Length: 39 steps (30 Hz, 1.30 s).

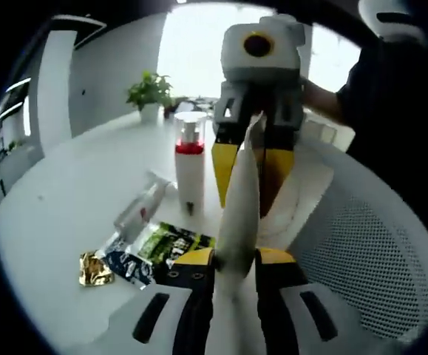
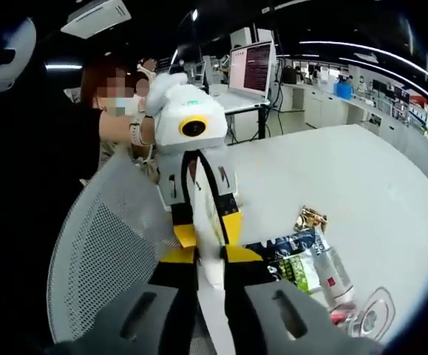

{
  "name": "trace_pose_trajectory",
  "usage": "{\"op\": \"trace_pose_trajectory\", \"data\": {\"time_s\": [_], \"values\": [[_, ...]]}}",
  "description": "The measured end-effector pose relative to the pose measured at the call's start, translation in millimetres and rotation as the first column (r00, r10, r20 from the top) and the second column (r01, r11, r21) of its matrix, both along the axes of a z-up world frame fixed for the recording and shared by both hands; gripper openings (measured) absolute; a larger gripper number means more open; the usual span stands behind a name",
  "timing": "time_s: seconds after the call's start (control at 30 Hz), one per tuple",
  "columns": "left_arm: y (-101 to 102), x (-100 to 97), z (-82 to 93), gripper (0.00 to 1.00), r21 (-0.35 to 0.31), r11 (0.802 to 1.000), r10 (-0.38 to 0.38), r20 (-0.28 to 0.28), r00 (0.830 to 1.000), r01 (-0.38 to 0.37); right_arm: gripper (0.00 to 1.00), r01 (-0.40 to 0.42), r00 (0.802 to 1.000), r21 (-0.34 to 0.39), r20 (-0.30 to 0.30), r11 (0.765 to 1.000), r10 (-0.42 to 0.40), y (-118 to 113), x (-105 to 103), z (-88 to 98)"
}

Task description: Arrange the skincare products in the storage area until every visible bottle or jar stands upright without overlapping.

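A white squeeze tube (image 1: 240, 200) hangs in the air between both grippers. My left gripper (image 1: 236, 257) is shut on its near end, and my right gripper (image 1: 252, 159) faces it, shut on the far end. In the right gripper view the same tube (image 2: 214, 290) runs from my right gripper (image 2: 212, 255) to my left gripper (image 2: 208, 222). A white bottle with a red band and a clear cap (image 1: 190, 164) stands upright on the table. Beside it a clear bottle (image 1: 140, 208) (image 2: 335, 277) lies on its side.
A white mesh basket (image 1: 361, 255) (image 2: 99, 255) lies under and beside the tube. Green and dark sachets (image 1: 162, 245) (image 2: 296, 262) and a gold packet (image 1: 95, 268) (image 2: 311, 219) lie on the white table (image 1: 58, 200). A potted plant (image 1: 151, 92) stands far back. A person (image 2: 117, 100) is close behind.
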<state>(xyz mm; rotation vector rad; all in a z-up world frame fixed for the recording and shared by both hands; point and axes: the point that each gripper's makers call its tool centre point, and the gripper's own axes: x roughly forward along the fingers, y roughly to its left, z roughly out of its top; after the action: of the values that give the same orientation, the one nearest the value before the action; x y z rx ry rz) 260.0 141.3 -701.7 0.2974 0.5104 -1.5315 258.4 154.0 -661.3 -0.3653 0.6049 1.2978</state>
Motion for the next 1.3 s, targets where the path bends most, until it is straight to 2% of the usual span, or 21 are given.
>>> {"op": "trace_pose_trajectory", "data": {"time_s": [0.13, 0.23, 0.37, 0.5, 0.67, 0.77, 1.17, 1.3], "values": [[1, 1.5, 0.4, 0.17, -0.005, 1.0, 0.005, 0.004, 1.0, -0.005, 0.13, -0.03, 1.0, -0.039, 0.007, 0.999, 0.03, 1, 1, 2.7], [0, 3.1, 0.5, 0.15, 0.002, 1.0, 0.003, 0.027, 1.0, -0.003, 0.12, -0.041, 0.999, -0.055, 0.006, 0.998, 0.042, 1, 4, 12.5], [-2, 6.5, 0.6, 0.15, 0.002, 1.0, 0.014, 0.033, 0.999, -0.014, 0.1, -0.094, 0.994, -0.101, 0.038, 0.99, 0.099, 3, 9, 29.3], [-6, 10.5, 0.6, 0.14, 0.01, 1.0, 0.019, 0.051, 0.998, -0.02, 0.09, -0.152, 0.986, -0.212, 0.038, 0.965, 0.164, -2, 12, 27.8], [-8, 14.9, -0.1, 0.14, 0.018, 1.0, 0.019, 0.079, 0.997, -0.02, 0.07, -0.202, 0.976, -0.273, 0.019, 0.941, 0.215, 1, 16, 32.3], [-9, 19.6, -0.2, 0.14, 0.012, 1.0, 0.025, 0.074, 0.997, -0.026, 0.07, -0.245, 0.964, -0.352, 0.012, 0.903, 0.266, 0, 18, 30.4], [-15, 37.8, -0.1, 0.13, -0.001, 0.999, 0.053, 0.084, 0.995, -0.053, 0.06, -0.286, 0.951, -0.432, -0.021, 0.855, 0.308, -1, 42, 30.5], [-18, 46.3, -0.1, 0.13, 0.008, 0.999, 0.052, 0.101, 0.994, -0.053, 0.05, -0.281, 0.949, -0.452, 0.001, 0.847, 0.316, -5, 50, 29.9]]}}
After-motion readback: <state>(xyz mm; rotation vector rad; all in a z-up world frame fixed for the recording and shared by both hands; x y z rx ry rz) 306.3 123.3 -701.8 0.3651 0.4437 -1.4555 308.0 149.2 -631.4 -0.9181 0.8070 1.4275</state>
